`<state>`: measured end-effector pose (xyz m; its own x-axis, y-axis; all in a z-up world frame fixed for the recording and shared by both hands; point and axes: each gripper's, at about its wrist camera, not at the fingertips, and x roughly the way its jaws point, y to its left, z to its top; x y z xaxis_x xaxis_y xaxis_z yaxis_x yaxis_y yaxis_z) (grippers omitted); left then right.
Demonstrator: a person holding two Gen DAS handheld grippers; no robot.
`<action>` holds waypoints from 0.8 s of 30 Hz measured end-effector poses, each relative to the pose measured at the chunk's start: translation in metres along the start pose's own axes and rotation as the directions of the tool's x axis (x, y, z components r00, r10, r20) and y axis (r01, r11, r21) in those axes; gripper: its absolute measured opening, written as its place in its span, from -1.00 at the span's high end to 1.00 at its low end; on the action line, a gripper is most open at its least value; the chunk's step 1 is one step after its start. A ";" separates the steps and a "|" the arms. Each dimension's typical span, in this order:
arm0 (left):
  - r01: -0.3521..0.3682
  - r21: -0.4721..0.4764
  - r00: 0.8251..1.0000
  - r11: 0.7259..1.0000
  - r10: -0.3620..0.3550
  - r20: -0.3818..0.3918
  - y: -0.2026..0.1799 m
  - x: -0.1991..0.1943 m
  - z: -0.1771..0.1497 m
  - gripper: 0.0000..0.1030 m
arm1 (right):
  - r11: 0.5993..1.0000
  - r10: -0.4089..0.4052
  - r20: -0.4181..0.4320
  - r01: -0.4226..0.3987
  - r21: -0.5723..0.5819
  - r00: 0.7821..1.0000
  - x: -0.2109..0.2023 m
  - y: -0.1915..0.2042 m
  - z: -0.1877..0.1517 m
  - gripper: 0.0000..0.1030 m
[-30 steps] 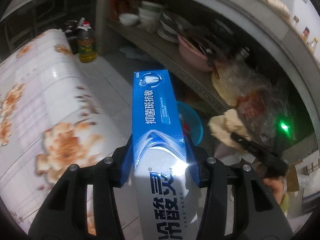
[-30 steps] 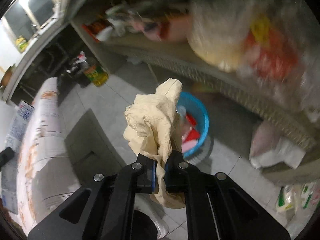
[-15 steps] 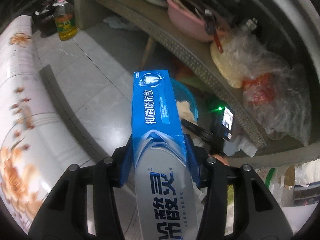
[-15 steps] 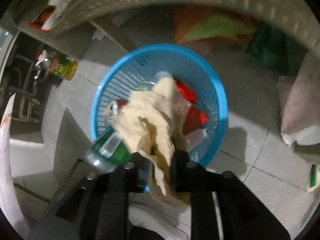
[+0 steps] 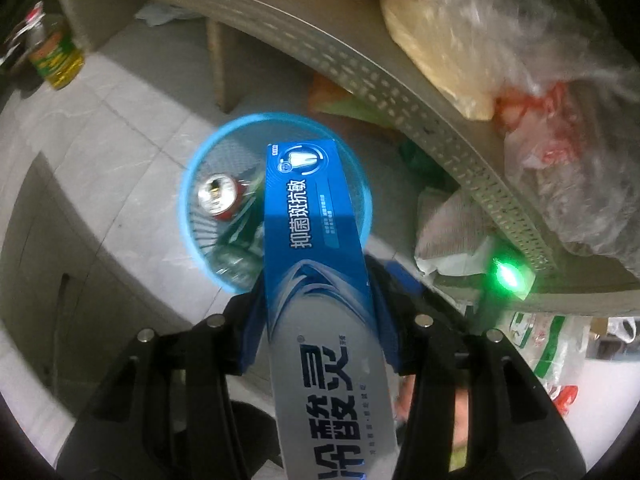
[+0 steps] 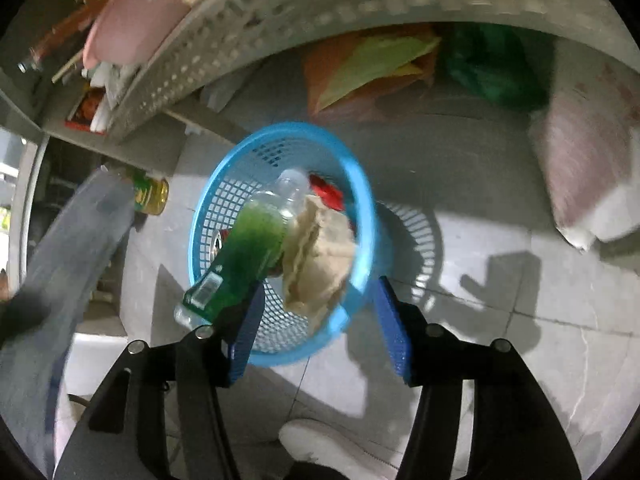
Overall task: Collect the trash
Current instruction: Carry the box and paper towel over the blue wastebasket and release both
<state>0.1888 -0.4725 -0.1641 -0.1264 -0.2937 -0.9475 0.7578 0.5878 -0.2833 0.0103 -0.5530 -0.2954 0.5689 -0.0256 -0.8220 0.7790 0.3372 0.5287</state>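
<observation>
Left gripper (image 5: 318, 300) clamps the toothpaste box (image 5: 320, 264) mid-length over the blue basket (image 5: 188, 216), a light, stiff, crushable carton, while right gripper (image 6: 320, 320) hangs released above the soft beige rag (image 6: 320, 256) lying in it.

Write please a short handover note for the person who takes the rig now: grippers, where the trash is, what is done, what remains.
Left gripper: shut on the blue toothpaste box, held above the blue basket.
Right gripper: open, empty, over the basket.
In the basket: crumpled beige paper, green-label bottle, red can.
Done: the paper lies in the basket.
Left: drop the box into the basket, then probably look for more trash.
</observation>
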 end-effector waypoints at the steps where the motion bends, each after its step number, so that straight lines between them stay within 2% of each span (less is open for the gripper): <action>1: 0.001 0.013 1.000 1.000 -0.001 -0.007 -0.005 0.010 0.006 0.08 | 1.000 -0.003 -0.001 0.003 0.007 1.000 -0.007 -0.005 -0.006 -0.08; 2: -0.008 0.022 1.000 1.000 0.009 -0.012 -0.009 0.019 0.012 0.00 | 1.000 -0.007 -0.008 0.007 0.007 1.000 -0.010 -0.008 -0.010 -0.08; 3: -0.032 0.029 0.999 0.999 0.032 -0.014 -0.012 0.028 0.017 -0.37 | 1.000 -0.016 -0.019 0.016 0.003 1.000 -0.013 -0.009 -0.015 -0.08; 4: -0.061 0.034 0.998 0.998 0.061 -0.009 -0.013 0.036 0.020 -0.53 | 1.000 -0.028 -0.036 0.027 -0.011 0.999 -0.016 -0.011 -0.021 -0.08; 6: -0.089 0.029 0.996 0.996 0.089 -0.001 -0.012 0.045 0.023 -0.53 | 0.999 -0.040 -0.047 0.039 -0.031 0.998 -0.019 -0.014 -0.029 -0.08; 8: -0.065 -0.019 0.998 0.998 0.064 -0.015 -0.005 0.044 0.022 -0.53 | 0.998 -0.048 -0.052 0.046 -0.053 0.997 -0.023 -0.013 -0.036 -0.08; 10: -0.012 -0.066 1.000 0.998 0.012 0.005 0.003 0.031 0.018 -0.53 | 0.996 -0.057 -0.048 0.053 -0.072 0.997 -0.027 -0.013 -0.040 -0.08; 13: 0.001 -0.070 0.999 0.998 0.003 0.053 0.009 -0.001 0.012 -0.53 | 0.994 -0.061 -0.048 0.056 -0.097 0.997 -0.032 -0.012 -0.047 -0.08; 18: -0.006 -0.010 0.986 1.000 0.007 0.169 0.014 -0.078 -0.014 -0.53 | 0.989 -0.055 -0.013 0.052 -0.136 0.998 -0.055 0.001 -0.052 -0.08; 22: -0.022 0.031 0.961 0.999 0.012 0.275 0.019 -0.144 -0.062 -0.61 | 0.965 -0.056 0.048 0.067 -0.254 0.997 -0.088 0.028 -0.058 -0.08; 23: -0.043 0.034 0.947 0.999 0.030 0.320 0.020 -0.164 -0.081 -0.62 | 0.953 -0.053 0.066 0.070 -0.295 0.996 -0.098 0.038 -0.064 -0.10; 24: -0.056 0.033 0.935 0.998 0.041 0.353 0.021 -0.178 -0.097 -0.63 | 0.940 -0.049 0.083 0.074 -0.334 0.995 -0.109 0.047 -0.069 -0.22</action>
<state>0.1647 -0.3350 -0.0159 0.1386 -0.5164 -0.8451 0.7844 0.5782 -0.2247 -0.0331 -0.4699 -0.1959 0.5499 -0.1205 -0.8265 0.6861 0.6295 0.3647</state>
